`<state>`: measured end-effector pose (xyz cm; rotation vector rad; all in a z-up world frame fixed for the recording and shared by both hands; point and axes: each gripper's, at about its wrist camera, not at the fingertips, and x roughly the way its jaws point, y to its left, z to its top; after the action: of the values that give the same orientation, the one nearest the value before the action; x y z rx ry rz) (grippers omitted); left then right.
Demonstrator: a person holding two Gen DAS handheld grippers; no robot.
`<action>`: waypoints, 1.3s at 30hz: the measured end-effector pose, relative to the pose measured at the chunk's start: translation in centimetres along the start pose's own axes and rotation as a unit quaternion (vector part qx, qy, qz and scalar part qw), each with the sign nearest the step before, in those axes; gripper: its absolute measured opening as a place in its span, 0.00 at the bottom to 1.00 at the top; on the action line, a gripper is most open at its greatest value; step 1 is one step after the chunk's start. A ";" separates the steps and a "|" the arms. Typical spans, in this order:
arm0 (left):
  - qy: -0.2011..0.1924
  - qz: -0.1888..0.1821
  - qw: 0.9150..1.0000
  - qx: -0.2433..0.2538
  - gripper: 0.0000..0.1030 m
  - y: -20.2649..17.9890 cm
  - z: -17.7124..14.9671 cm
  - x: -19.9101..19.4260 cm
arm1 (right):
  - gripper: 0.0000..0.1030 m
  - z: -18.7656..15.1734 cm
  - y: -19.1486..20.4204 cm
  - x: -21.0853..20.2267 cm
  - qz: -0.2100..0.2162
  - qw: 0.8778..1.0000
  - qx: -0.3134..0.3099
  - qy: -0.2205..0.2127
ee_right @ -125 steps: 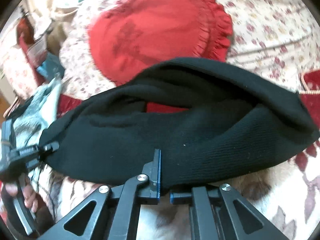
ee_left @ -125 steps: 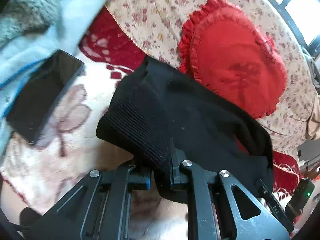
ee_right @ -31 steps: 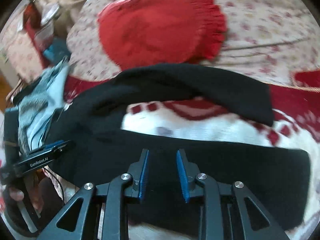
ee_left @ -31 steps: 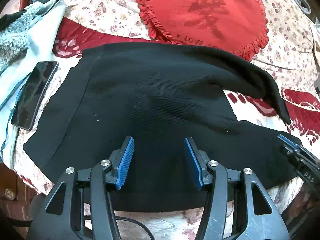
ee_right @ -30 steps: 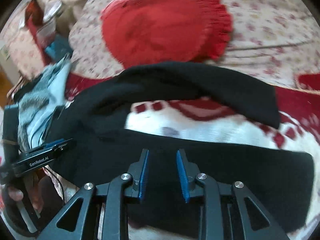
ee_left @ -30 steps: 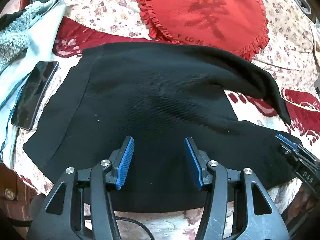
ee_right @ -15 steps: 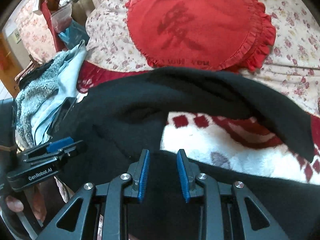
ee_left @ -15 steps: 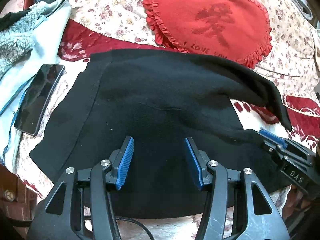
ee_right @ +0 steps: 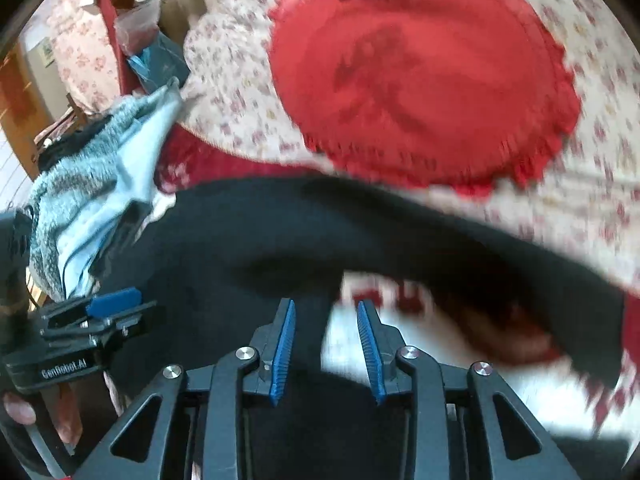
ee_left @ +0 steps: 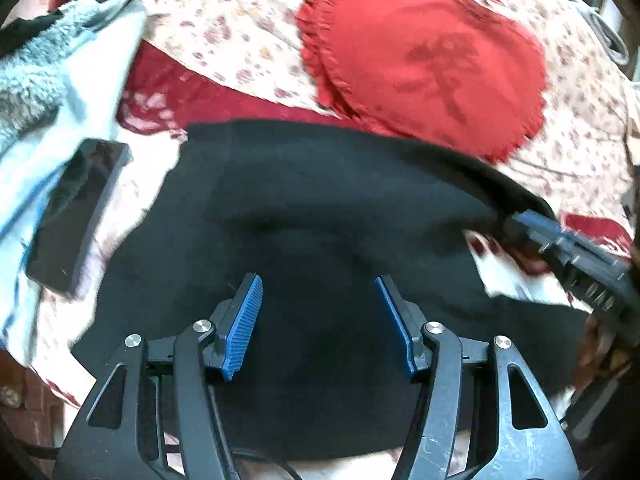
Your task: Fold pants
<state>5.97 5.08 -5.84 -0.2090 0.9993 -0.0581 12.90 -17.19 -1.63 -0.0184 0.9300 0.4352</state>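
Note:
Black knit pants (ee_left: 320,208) lie spread on the bed, waist end at the left, the two legs parting toward the right. My left gripper (ee_left: 318,312) hovers over the seat of the pants, its jaws opening, with only the cloth below and nothing pinched. In the right wrist view the pants (ee_right: 248,240) fill the middle, and my right gripper (ee_right: 326,340) hangs over the crotch fork, its jaws opening too, nothing held. The right gripper (ee_left: 576,256) shows at the right edge of the left wrist view, and the left gripper (ee_right: 92,320) at the left of the right one.
A red heart-shaped frilled cushion (ee_left: 428,56) lies beyond the pants on a floral quilt (ee_left: 224,20). A dark phone (ee_left: 76,216) rests left of the waistband beside a pale blue fleece garment (ee_left: 44,76). The red and white blanket (ee_right: 400,344) shows between the legs.
Both grippers have widened their jaws. The right gripper slid left along the lower leg toward the crotch. The left gripper drew back slightly, so the pants sit lower in its view.

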 end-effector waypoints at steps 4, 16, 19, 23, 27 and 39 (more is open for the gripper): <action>0.018 0.032 0.999 -0.022 0.57 2.4 1.6 1.9 | 0.40 4.2 0.9 2.0 -0.004 0.999 -0.040 0.001; 0.028 0.004 0.999 -0.035 0.65 3.9 2.4 3.6 | 0.37 7.9 -0.1 13.2 0.013 0.980 -0.143 0.138; 0.024 -0.008 0.998 -0.051 0.65 4.4 2.6 3.1 | 0.11 7.5 -0.1 12.2 0.027 0.985 -0.135 0.108; -0.007 0.001 0.997 -0.081 0.65 6.0 2.3 0.6 | 0.07 6.7 1.9 7.8 0.014 0.986 -0.155 0.051; -0.036 0.009 0.992 -0.122 0.65 9.1 1.7 -3.0 | 0.06 5.4 4.0 1.7 0.031 0.986 -0.162 -0.005; -0.061 0.008 0.986 -0.157 0.65 12.7 -1.3 -8.4 | 0.06 -9.2 10.3 -3.7 0.138 0.972 -0.177 0.069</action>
<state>-0.26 18.56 -2.14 -0.4874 0.8848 0.1273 0.02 -10.93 -2.55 -0.2485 0.9845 0.8644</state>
